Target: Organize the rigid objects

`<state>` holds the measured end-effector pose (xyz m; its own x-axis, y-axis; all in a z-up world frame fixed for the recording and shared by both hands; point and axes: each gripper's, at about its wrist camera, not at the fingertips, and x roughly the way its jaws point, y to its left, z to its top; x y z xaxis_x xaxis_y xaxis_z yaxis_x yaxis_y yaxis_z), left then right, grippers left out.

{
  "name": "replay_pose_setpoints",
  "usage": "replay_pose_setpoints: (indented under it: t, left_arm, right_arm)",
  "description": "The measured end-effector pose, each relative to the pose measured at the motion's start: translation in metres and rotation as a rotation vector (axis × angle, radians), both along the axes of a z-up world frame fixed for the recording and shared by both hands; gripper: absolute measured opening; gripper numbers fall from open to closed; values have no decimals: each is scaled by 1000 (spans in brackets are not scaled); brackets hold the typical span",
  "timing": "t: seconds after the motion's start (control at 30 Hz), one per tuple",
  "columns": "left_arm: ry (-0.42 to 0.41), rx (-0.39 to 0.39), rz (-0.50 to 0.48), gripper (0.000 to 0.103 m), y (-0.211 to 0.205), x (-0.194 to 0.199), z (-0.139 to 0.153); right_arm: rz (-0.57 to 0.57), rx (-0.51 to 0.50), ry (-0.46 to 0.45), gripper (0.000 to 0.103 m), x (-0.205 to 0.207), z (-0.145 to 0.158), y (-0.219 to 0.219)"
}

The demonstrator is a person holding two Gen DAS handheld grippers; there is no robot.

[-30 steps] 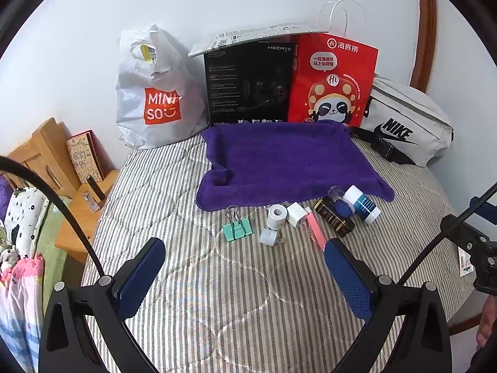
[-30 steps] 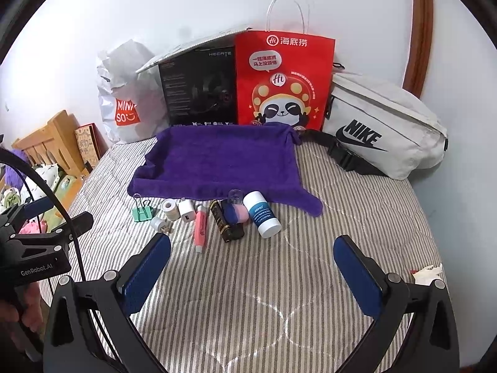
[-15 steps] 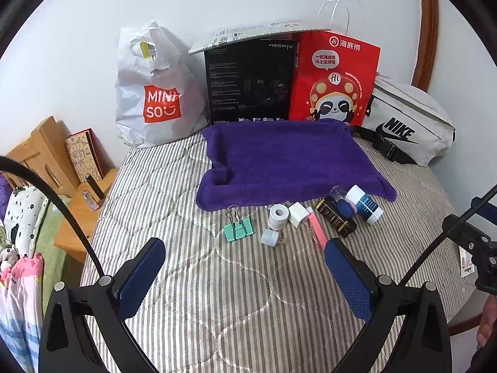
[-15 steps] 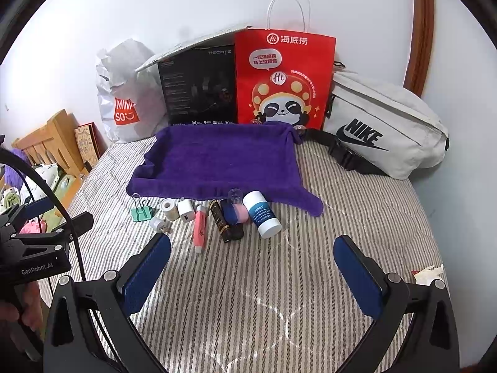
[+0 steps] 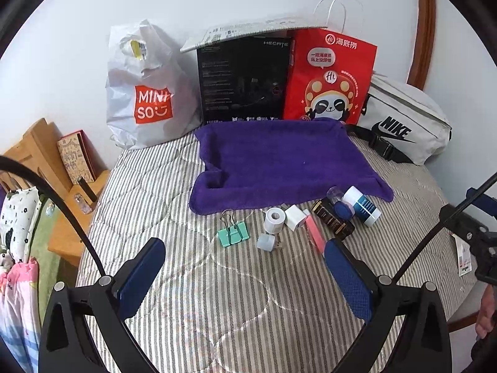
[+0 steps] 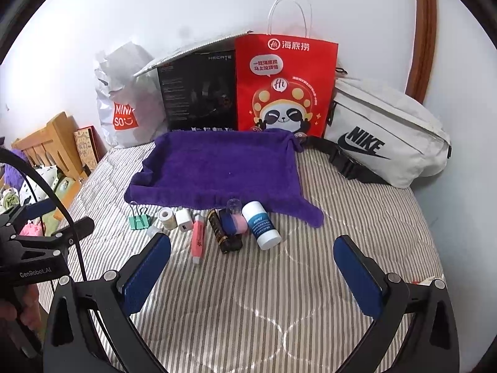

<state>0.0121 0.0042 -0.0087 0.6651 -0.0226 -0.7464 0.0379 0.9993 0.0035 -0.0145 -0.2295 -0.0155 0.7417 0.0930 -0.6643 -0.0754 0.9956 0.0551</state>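
Our left tool (image 5: 242, 267) hung over the striped bed (image 5: 217, 304) with its blue pads wide apart and nothing between them; our right tool (image 6: 251, 264) was likewise spread open and empty above the same cover. From the right wrist view we could see the left tool's black frame at the left edge, and part of a hand (image 6: 21, 310) on its handle.

The small things lay in a loose row on the bed, just in front of the near edge of the purple towel (image 5: 279, 158). From left to right we saw a green binder clip (image 5: 233, 235), a white tape roll (image 5: 275, 219) with a small pale cap-like piece (image 5: 266, 242) in front of it, a white plug cube (image 5: 296, 217), a pink highlighter (image 6: 198, 237), a dark gold-printed tube (image 6: 224, 231), a blue and pink bottle (image 6: 234, 221) with a clear cap, and a white and blue tube (image 6: 262, 225). The last three lay close together, the bottle touching the tubes on either side. The towel itself carried none of them.

Behind the towel, against the wall, stood a white Miniso bag (image 5: 146, 93), a black box (image 5: 245, 77), a red panda bag (image 5: 329, 77) and a white Nike pouch (image 5: 403, 118).
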Motion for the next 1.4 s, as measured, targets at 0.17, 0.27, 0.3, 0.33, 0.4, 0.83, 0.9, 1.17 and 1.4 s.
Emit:
replay_pose_setpoints:
  t: [0.17,0.27,0.3,0.33,0.4,0.83,0.9,1.17,1.4]
  left_arm:
    - [-6,4,24,103,13,11,-13]
    - [22,-13,31,103,21,23,-29]
    - [31,-20,33,103,23,27,-35]
    - [40,-26,38,103,25,31,-42]
    - [69,-40,53,103,28,42,-58]
    - [208,-62,144,102,30,110,-131]
    - [223,-54,151,101,31,114,-136]
    - [245,3,161,101,45,111,-141]
    - [203,13,116,93,40,103,-141]
  right_arm:
    - [8,-3,-1,103,12,-7,-2]
    - [-4,5,16,103,22,-17,-8]
    - [-10,12,24,103,26,-21,-10]
    - [-16,18,30,103,29,-24,-12]
    - [-22,32,44,103,33,-32,-17]
    - [-12,33,153,103,52,-78,-24]
    - [-8,27,176,103,55,-87,-23]
    - [4,24,205,103,66,-101,-23]
    - [-10,26,214,103,77,-106,-30]
